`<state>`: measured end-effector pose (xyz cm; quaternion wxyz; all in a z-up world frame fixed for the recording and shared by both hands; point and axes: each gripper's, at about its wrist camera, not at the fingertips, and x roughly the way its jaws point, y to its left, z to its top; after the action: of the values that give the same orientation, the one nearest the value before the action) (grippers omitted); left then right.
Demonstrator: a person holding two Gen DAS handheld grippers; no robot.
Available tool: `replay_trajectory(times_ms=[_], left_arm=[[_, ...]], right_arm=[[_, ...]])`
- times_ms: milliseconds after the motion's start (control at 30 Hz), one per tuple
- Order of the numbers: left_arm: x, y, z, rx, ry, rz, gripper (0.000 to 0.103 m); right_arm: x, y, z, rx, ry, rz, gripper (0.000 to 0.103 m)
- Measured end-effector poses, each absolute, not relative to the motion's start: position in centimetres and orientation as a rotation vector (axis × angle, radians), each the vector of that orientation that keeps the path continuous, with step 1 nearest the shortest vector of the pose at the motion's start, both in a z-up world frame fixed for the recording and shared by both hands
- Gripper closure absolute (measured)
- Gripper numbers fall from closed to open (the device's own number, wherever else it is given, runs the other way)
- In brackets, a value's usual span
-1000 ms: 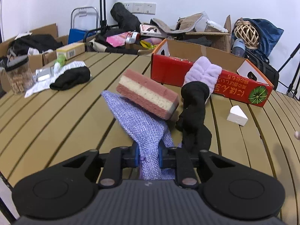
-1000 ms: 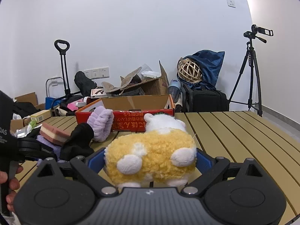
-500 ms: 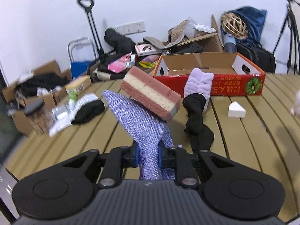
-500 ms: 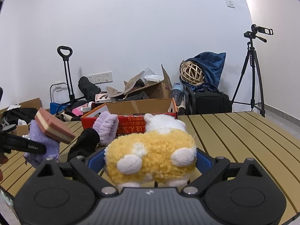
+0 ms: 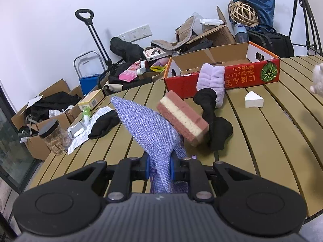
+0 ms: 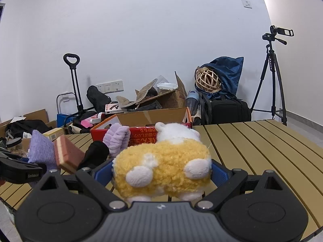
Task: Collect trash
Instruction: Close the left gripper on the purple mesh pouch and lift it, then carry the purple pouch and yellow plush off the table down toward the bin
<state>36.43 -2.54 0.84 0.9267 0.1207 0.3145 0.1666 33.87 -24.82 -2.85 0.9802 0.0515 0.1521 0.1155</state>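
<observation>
Sponge (image 5: 182, 119) has tilted lower; left tongs (image 5: 159, 168) pinch purple cloth (image 5: 150, 130), right tongs (image 6: 162, 173) clasp plush toy (image 6: 163, 167).

A plain white wall (image 6: 161, 40) is seen straight ahead, carrying a socket strip (image 6: 110, 86) and a switch plate (image 6: 247, 3). A slatted wooden table (image 6: 252, 151) lies below. A camera tripod (image 6: 272, 76) stands ahead to the right on a grey floor (image 6: 302, 127).

Left tool (image 5: 159, 168) clamped narrowly; right tool (image 6: 161, 172) clamped wide, both loaded.
</observation>
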Motion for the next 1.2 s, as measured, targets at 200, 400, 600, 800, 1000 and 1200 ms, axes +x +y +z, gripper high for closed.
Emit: replay_trajectory(times_ms=[200, 400, 600, 800, 1000, 1200], left_arm=[[34.8, -1.7, 1.5, 0.206, 0.641, 0.342, 0.084], [32.5, -0.9, 1.6, 0.165, 0.649, 0.324, 0.084], [30.0, -0.2, 2.1, 0.127, 0.642, 0.303, 0.085], [28.3, 0.5, 2.2, 0.099, 0.643, 0.294, 0.084], [28.1, 1.3, 1.7, 0.076, 0.659, 0.298, 0.084], [27.7, 2.8, 1.3, 0.057, 0.675, 0.327, 0.085]], right_arm=[[33.6, -24.6, -3.1, 0.084, 0.316, 0.246, 0.007], [32.4, -24.0, -3.5, 0.044, 0.325, 0.264, 0.007], [30.3, -23.6, -4.2, 0.010, 0.319, 0.273, 0.007], [28.4, -23.5, -4.5, 0.004, 0.309, 0.277, 0.007], [26.8, -23.3, -5.4, 0.004, 0.313, 0.282, 0.007], [25.0, -23.6, -6.4, 0.023, 0.332, 0.282, 0.007]])
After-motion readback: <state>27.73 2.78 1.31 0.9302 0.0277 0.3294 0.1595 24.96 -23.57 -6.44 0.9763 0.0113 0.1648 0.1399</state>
